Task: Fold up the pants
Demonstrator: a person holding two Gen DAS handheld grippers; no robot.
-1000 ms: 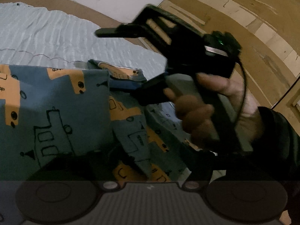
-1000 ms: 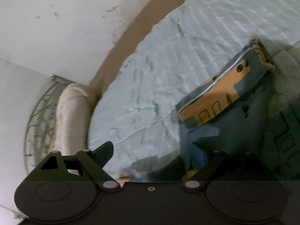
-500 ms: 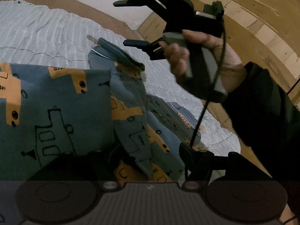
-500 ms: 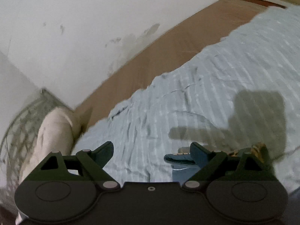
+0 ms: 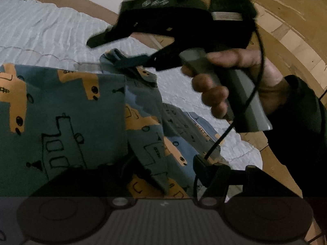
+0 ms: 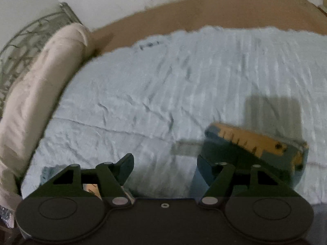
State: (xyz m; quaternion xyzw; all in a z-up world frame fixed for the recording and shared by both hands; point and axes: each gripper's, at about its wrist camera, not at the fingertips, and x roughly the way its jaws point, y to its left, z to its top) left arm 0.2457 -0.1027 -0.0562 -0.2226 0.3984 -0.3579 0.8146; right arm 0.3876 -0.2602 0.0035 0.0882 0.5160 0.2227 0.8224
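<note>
Blue pants [image 5: 61,112] printed with orange vehicles lie on a pale quilt [image 5: 51,32]. Their bunched part runs down between my left gripper's [image 5: 155,169] wide-apart fingers, whose left finger is lost in shadow. A hand holds my right gripper [image 5: 110,51] above the pants' far edge. Its jaws are closing, and the lower finger [image 5: 130,61] touches a raised fold of fabric. In the right wrist view a pants corner [image 6: 255,143] drapes over the right finger, while the other finger is bare and quilt [image 6: 163,91] shows through the gap of the right gripper [image 6: 163,167].
A cream bolster [image 6: 40,81] lies along the quilt's left side before a wire headboard [image 6: 18,47]. A brown strip [image 6: 204,12] and a white wall run behind the quilt. Wooden parquet floor [image 5: 286,32] lies to the right.
The right gripper lifted off the pants, rolled level and came back to the raised fabric edge with narrower jaws. The left gripper stayed put.
</note>
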